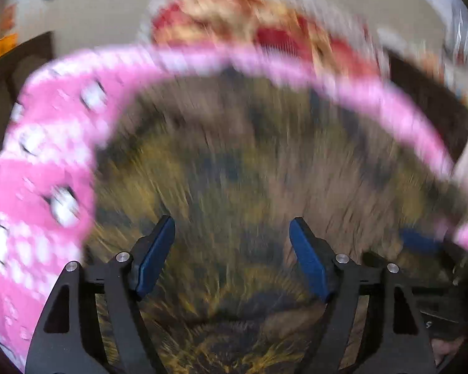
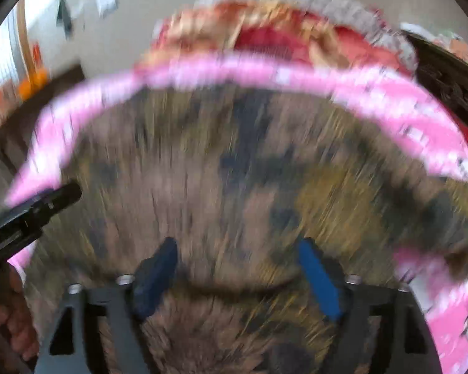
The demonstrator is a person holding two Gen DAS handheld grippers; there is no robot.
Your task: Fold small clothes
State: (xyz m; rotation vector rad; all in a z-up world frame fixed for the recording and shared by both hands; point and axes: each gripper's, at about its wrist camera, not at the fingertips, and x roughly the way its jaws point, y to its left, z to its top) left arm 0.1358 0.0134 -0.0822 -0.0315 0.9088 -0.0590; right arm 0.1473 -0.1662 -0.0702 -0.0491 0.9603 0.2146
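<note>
Both views are blurred by motion. A pink garment (image 1: 53, 168) with white spots fills the left of the left wrist view, and a pink strip of it arcs across beyond the fingers. In the right wrist view the same pink garment (image 2: 390, 99) arcs across the top and down the right edge. My left gripper (image 1: 232, 221) is open over a brown and yellow patterned cloth surface (image 1: 249, 162), with nothing between its blue pads. My right gripper (image 2: 238, 241) is open too, above the same surface (image 2: 234, 171), and empty. Each gripper shows at the edge of the other's view.
A heap of red and orange clothes (image 1: 249, 21) lies beyond the pink strip, also seen as a red heap (image 2: 280, 37) from the right wrist. Dark furniture (image 1: 18, 71) stands at the left against a beige wall. A person's hand (image 2: 18, 327) holds the left tool.
</note>
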